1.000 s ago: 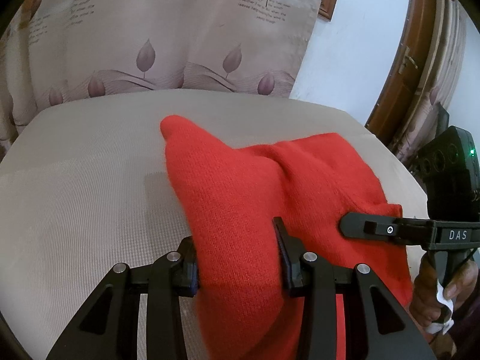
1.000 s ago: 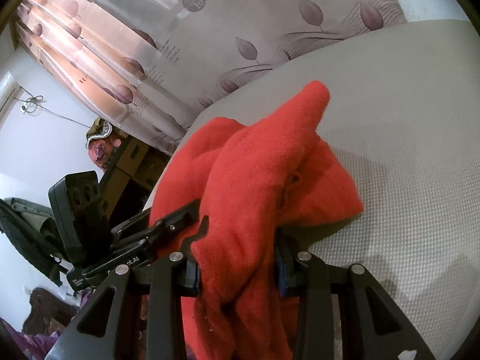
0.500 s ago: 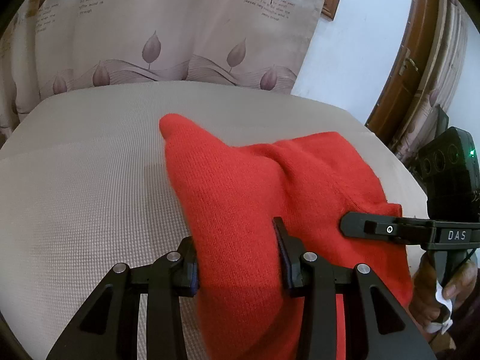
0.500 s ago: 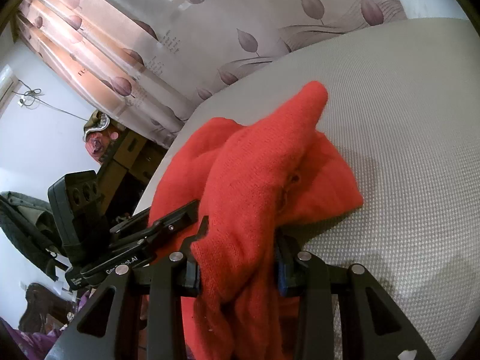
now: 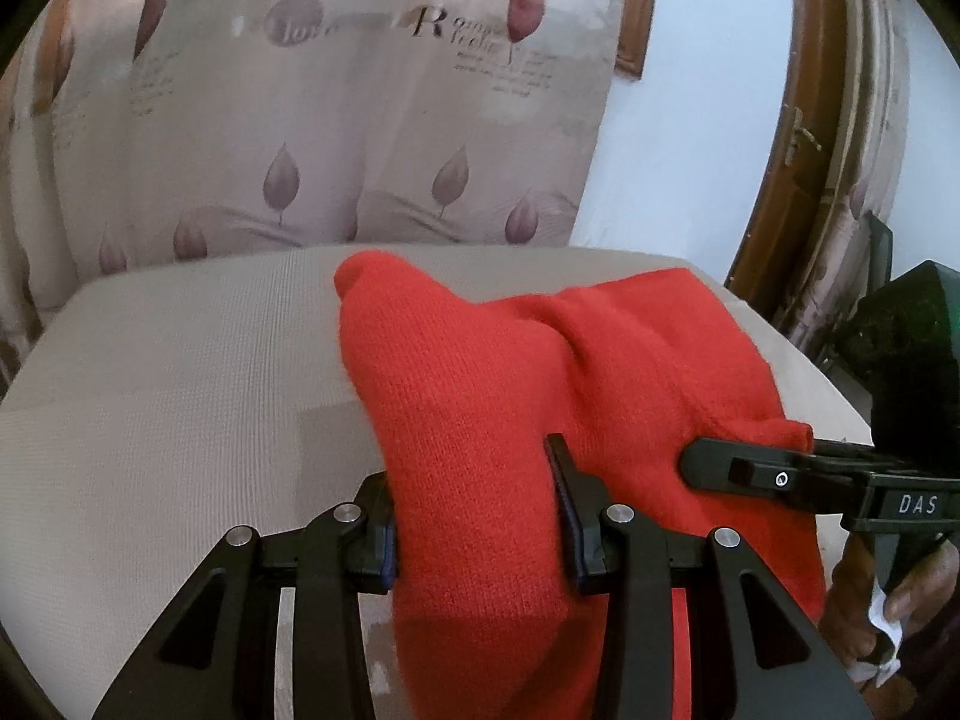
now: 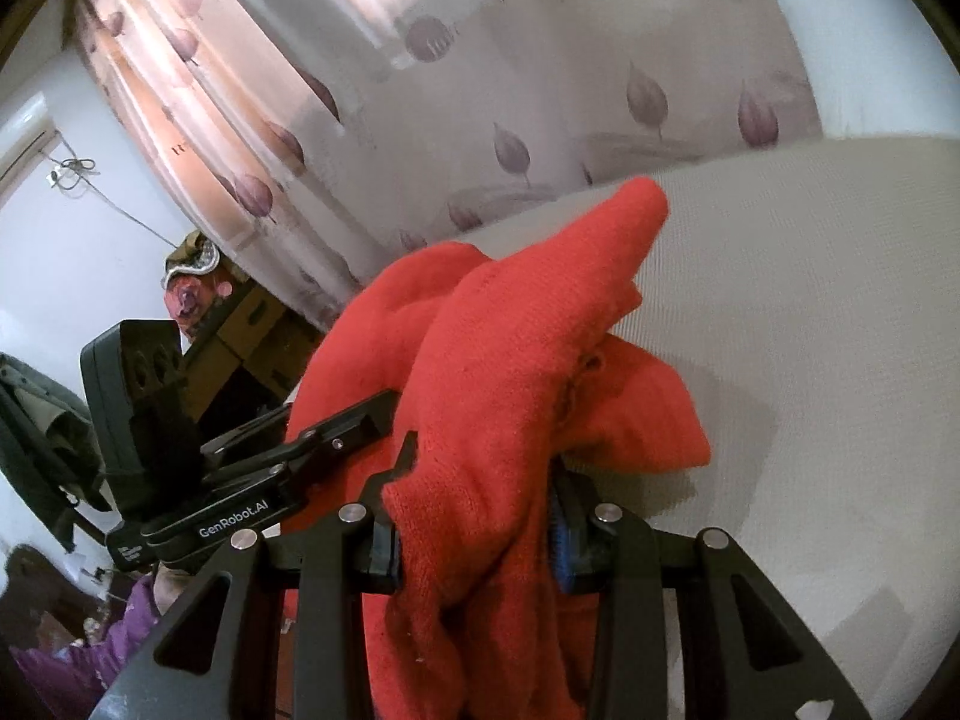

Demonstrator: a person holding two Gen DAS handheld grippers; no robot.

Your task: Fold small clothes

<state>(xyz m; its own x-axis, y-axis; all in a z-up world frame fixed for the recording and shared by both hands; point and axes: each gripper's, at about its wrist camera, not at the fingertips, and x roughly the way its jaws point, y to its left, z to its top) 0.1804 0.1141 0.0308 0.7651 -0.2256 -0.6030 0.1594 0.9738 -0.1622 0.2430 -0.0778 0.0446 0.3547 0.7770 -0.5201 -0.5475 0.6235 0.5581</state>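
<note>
A small red knitted garment (image 5: 540, 396) is bunched on the beige cloth-covered table (image 5: 168, 396). My left gripper (image 5: 477, 516) is shut on a thick fold of it at the near edge. My right gripper (image 6: 474, 531) is shut on another fold of the same garment (image 6: 516, 372). In the left wrist view the right gripper's fingers (image 5: 744, 468) reach in from the right onto the cloth. In the right wrist view the left gripper (image 6: 336, 438) comes in from the left. One corner of the garment (image 5: 372, 276) points up toward the far side.
A curtain with leaf prints (image 5: 336, 120) hangs behind the table. A wooden door frame (image 5: 786, 138) stands at the right. Cardboard boxes and clutter (image 6: 234, 324) lie left of the table in the right wrist view.
Both grippers have lifted and tilted upward with the garment, so more curtain shows and the table sits lower in view. The grips on the cloth are unchanged.
</note>
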